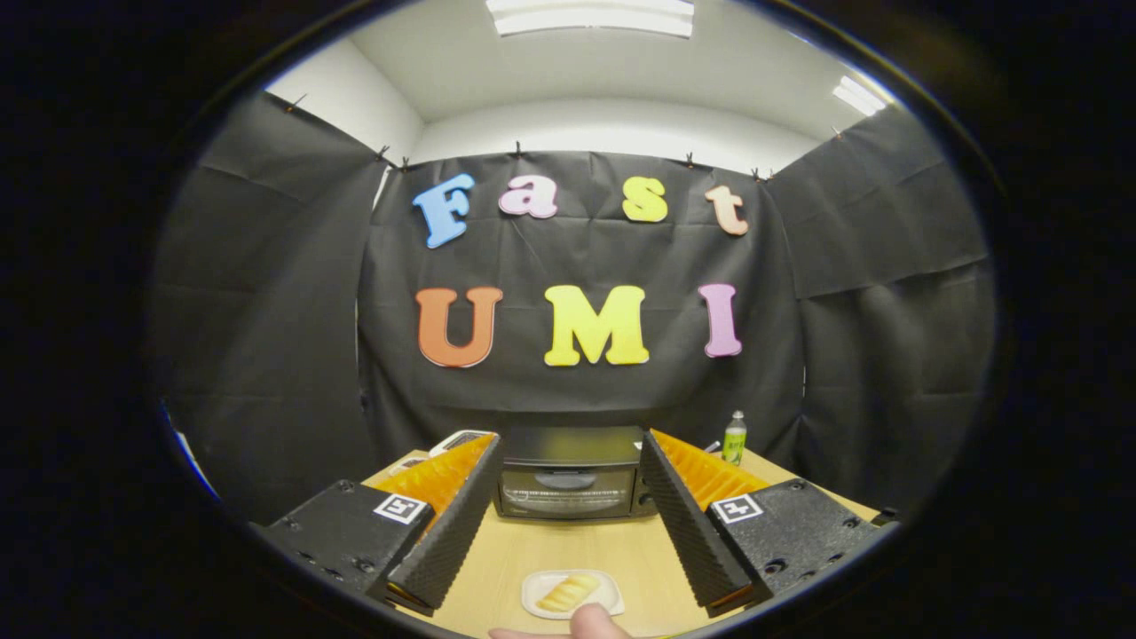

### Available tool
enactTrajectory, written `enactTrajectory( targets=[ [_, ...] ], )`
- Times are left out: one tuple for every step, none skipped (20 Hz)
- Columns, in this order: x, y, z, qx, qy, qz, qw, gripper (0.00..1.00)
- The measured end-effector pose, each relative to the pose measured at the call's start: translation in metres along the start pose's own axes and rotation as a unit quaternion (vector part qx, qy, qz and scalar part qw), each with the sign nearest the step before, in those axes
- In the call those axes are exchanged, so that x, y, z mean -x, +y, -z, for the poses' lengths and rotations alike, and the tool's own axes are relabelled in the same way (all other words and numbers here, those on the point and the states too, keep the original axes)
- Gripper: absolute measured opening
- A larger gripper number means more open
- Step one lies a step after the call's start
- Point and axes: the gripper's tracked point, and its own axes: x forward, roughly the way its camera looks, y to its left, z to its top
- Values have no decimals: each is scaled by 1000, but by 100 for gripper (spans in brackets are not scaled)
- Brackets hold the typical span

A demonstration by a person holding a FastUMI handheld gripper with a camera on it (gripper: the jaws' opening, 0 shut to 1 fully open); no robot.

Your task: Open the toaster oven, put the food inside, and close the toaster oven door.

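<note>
on the wooden tabletop [568, 546], between the spread jaws and nearer than their tips, sits a small white plate [572, 593] holding a pale yellow piece of food [568, 593]; a fingertip [596, 621] shows at the plate's near edge. beyond the jaws, at the far side of the tabletop against the black cloth wall, stands the toaster oven [572, 472], dark, its glass door shut. the gripper [568, 466] hangs above the tabletop with its jaws wide apart, holding nothing and framing the oven between them. a small green bottle [734, 437] stands upright to the right of the oven, and a white device [460, 440] lies to its left. ceiling lights shine above the cloth walls.
</note>
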Motion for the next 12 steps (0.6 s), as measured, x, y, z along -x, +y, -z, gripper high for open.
enactTrajectory(
  targets=[
    [-7,-5,5,-1,0,2,1000,100],
    [-13,-11,9,-2,-3,5,1000,100],
    [-20,-18,14,-2,-6,14,1000,100],
    [-27,-25,21,-1,-3,20,1000,100],
    [-36,-28,29,3,0,23,1000,100],
    [-46,-31,32,7,6,25,1000,100],
    [-57,-32,35,8,11,21,1000,100],
    [-70,-29,35,6,9,11,1000,100],
    [-84,-25,35,3,8,-2,1000,100],
    [-98,-22,35,2,7,-11,1000,100],
    [-114,-24,41,4,12,-12,1000,100],
    [-129,-27,46,5,22,-8,1000,100]
  ],
)
